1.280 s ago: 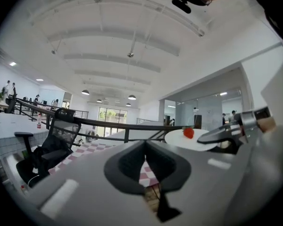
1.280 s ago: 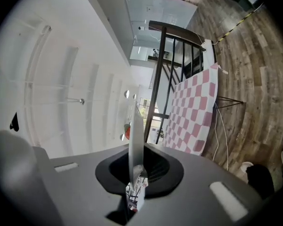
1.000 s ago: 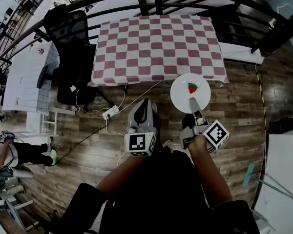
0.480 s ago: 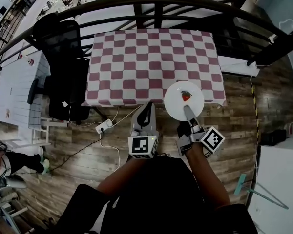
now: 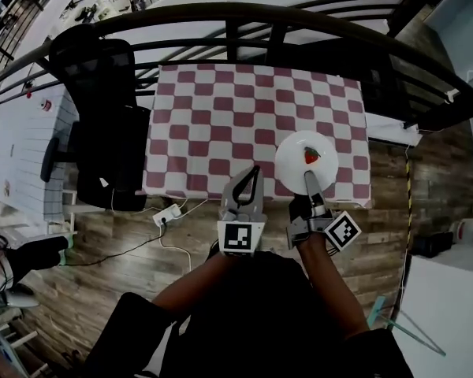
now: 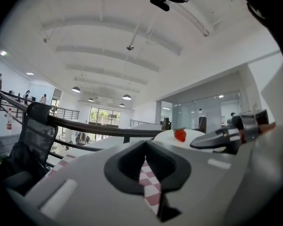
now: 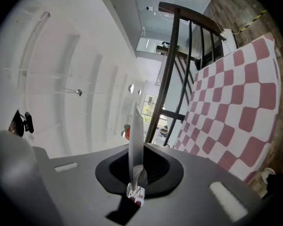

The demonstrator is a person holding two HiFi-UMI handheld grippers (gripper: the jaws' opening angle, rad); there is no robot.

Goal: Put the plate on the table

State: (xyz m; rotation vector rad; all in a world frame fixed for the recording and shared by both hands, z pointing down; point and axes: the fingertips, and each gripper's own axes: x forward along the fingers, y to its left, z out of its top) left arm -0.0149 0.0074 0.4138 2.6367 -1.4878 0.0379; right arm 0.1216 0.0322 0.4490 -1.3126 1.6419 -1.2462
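Note:
A white plate (image 5: 299, 157) with a red strawberry (image 5: 311, 156) on it hangs over the near right part of the table (image 5: 221, 109), which has a red and white checked cloth. My right gripper (image 5: 309, 179) is shut on the plate's near rim. In the right gripper view the plate (image 7: 136, 135) shows edge-on between the jaws, with the strawberry (image 7: 127, 132) just behind it. My left gripper (image 5: 255, 172) is at the table's near edge, left of the plate, shut and empty. In the left gripper view the plate (image 6: 167, 136) and strawberry (image 6: 180, 134) lie to the right.
A black office chair (image 5: 102, 77) stands at the table's left side. A dark curved railing (image 5: 244, 14) runs behind the table. A power strip with cables (image 5: 164, 213) lies on the wooden floor near the front left corner. A white table (image 5: 16, 148) is further left.
Both grippers have come forward to the table. The plate, still in my right gripper, has moved from over the floor to over the table's near right part.

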